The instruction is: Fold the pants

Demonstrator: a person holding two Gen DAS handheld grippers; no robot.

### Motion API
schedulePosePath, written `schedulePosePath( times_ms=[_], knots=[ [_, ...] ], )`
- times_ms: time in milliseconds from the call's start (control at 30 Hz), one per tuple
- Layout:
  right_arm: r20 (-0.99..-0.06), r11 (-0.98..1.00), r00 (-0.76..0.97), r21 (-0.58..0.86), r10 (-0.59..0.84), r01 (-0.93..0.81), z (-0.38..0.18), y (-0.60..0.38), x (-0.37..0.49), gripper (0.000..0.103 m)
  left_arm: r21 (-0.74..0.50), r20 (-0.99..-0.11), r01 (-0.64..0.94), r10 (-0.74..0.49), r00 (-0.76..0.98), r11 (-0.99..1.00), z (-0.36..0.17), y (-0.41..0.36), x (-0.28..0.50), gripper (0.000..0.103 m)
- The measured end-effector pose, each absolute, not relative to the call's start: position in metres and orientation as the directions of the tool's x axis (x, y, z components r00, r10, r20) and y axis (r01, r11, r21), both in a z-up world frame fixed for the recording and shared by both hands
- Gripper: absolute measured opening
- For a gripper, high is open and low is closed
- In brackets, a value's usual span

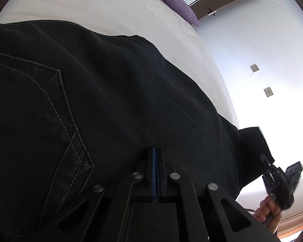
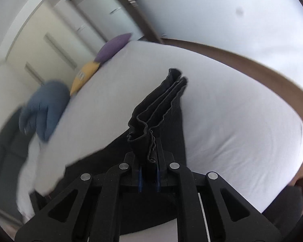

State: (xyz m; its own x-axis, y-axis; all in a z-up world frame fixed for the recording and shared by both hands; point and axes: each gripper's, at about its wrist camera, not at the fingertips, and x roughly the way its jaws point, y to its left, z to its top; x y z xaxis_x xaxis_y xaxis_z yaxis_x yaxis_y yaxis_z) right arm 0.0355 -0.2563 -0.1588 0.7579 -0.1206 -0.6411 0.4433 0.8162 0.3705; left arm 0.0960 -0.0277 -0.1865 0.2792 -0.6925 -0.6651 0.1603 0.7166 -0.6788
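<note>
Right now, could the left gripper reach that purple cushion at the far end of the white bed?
Probably not: the left gripper sits shut at the black pants, and the purple cushion lies far across the white bed.

Left gripper at bottom centre of left wrist view, fingers pressed together w/ blue pads meeting, no gap visible. Right gripper seen at lower right of same view, held by a bare hand wrapped round its handle. In right wrist view, right gripper at bottom centre, closed on a bunched fabric edge, blue pads apart w/ cloth between.
</note>
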Motion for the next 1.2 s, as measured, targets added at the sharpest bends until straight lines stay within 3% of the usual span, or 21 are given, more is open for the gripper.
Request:
schedulePosePath(
  times_ms=[67,167,267,300,333,367,400,433,467,567,900,967,1033,1100,1200],
  knots=[
    [-0.681,0.954,0.722,0.122,-0.120,0.273,-0.158,-0.183,0.060,0.008,-0.682,-0.663,0.157,-0.694,0.281,0.715,-0.187,-0.027,0.095,0.005],
    [-0.751,0.976,0.634,-0.217,-0.185,0.028,-0.200,-0.095,0.079,0.008,-0.669,-0.672,0.162,-0.683,0.286,0.726,-0.184,-0.028,0.093,0.005],
    [-0.816,0.991,0.562,-0.121,-0.131,0.056,-0.236,-0.087,0.085,0.008,-0.645,-0.699,0.143,-0.655,0.286,0.751,-0.174,-0.033,0.093,0.003],
    [-0.811,0.991,0.569,-0.120,-0.133,0.060,-0.237,-0.087,0.085,0.008,-0.641,-0.703,0.142,-0.651,0.287,0.755,-0.168,-0.036,0.092,0.013],
    [-0.808,0.990,0.573,-0.130,-0.135,0.050,-0.237,-0.086,0.083,0.008,-0.652,-0.691,0.153,-0.665,0.283,0.742,-0.161,-0.041,0.091,0.045],
    [-0.804,0.989,0.578,-0.146,-0.139,0.036,-0.235,-0.085,0.082,0.008,-0.674,-0.668,0.171,-0.692,0.275,0.719,-0.156,-0.047,0.091,0.062],
    [-0.803,0.988,0.580,-0.152,-0.140,0.029,-0.237,-0.086,0.086,0.008,-0.686,-0.650,0.185,-0.707,0.278,0.704,-0.149,-0.055,0.091,0.087],
    [-0.801,0.987,0.581,-0.156,-0.142,0.025,-0.237,-0.085,0.085,0.008,-0.682,-0.650,0.186,-0.702,0.292,0.708,-0.143,-0.060,0.091,0.097],
    [-0.797,0.986,0.586,-0.162,-0.146,0.025,-0.236,-0.083,0.082,0.008,-0.685,-0.644,0.185,-0.704,0.299,0.705,-0.139,-0.064,0.092,0.098],
    [-0.774,0.984,0.613,-0.176,-0.160,0.035,-0.227,-0.075,0.072,0.008,-0.747,-0.606,0.145,-0.754,0.254,0.649,-0.141,-0.078,0.102,0.098],
    [-0.720,0.965,0.672,-0.260,-0.176,-0.026,-0.197,-0.017,0.016,0.008,-0.784,-0.592,0.094,-0.784,0.185,0.614,-0.147,-0.087,0.129,0.095],
    [-0.720,0.961,0.676,-0.268,-0.155,-0.065,-0.196,-0.001,0.007,0.008,-0.779,-0.600,0.103,-0.783,0.166,0.619,-0.147,-0.083,0.135,0.078],
    [-0.722,0.959,0.679,-0.266,-0.132,-0.098,-0.196,0.012,0.003,0.008,-0.777,-0.608,0.109,-0.784,0.125,0.620,-0.149,-0.079,0.142,0.029],
    [-0.725,0.953,0.679,-0.275,-0.116,-0.131,-0.196,0.024,0.001,0.008,-0.755,-0.631,0.137,-0.767,0.115,0.642,-0.146,-0.074,0.151,0.014],
    [-0.732,0.946,0.676,-0.274,-0.087,-0.174,-0.197,0.038,-0.002,0.009,-0.721,-0.657,0.189,-0.745,0.115,0.666,-0.138,-0.061,0.159,0.011]
  ],
)
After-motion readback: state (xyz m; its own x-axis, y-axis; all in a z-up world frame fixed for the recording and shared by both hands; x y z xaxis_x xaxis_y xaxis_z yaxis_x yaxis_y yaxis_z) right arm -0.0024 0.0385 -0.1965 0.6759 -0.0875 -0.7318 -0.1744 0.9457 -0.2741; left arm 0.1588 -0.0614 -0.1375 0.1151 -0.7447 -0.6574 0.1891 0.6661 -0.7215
